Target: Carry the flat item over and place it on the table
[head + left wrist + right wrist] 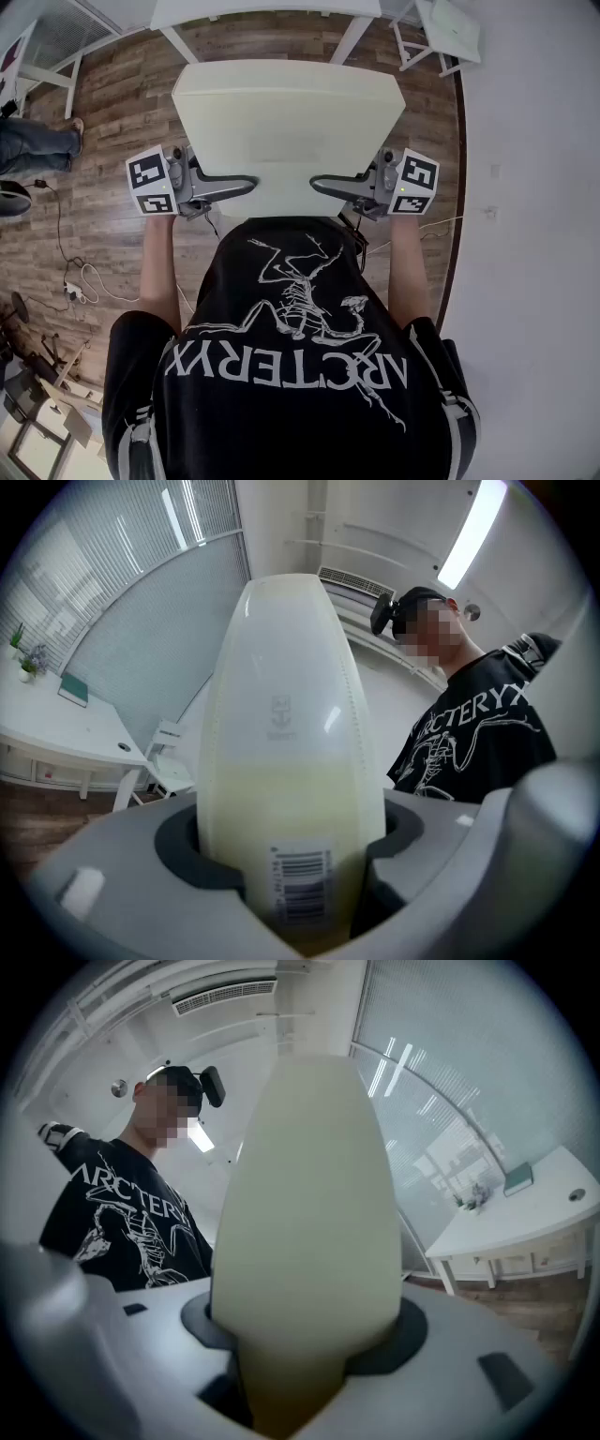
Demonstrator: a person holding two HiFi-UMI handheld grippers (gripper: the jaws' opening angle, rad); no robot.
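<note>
In the head view a cream flat panel point(286, 131) with rounded corners is held level in front of the person's chest. My left gripper point(236, 186) is shut on its near left edge. My right gripper point(330, 186) is shut on its near right edge. The left gripper view has the flat panel point(291, 733) rising edge-on from between the jaws of the left gripper point(292, 864), with a barcode sticker point(300, 883) near the grip. From the right gripper view the flat panel point(305, 1204) stands the same way in the right gripper point(298, 1344). A white table point(267, 11) lies just beyond the panel's far edge.
Wooden floor lies below. A small white stool point(448, 30) stands at the top right beside the white wall point(534, 234). Cables point(80, 279) and a person's legs point(37, 145) are at the left. Another white table point(56, 738) and a chair point(167, 761) stand by the blinds.
</note>
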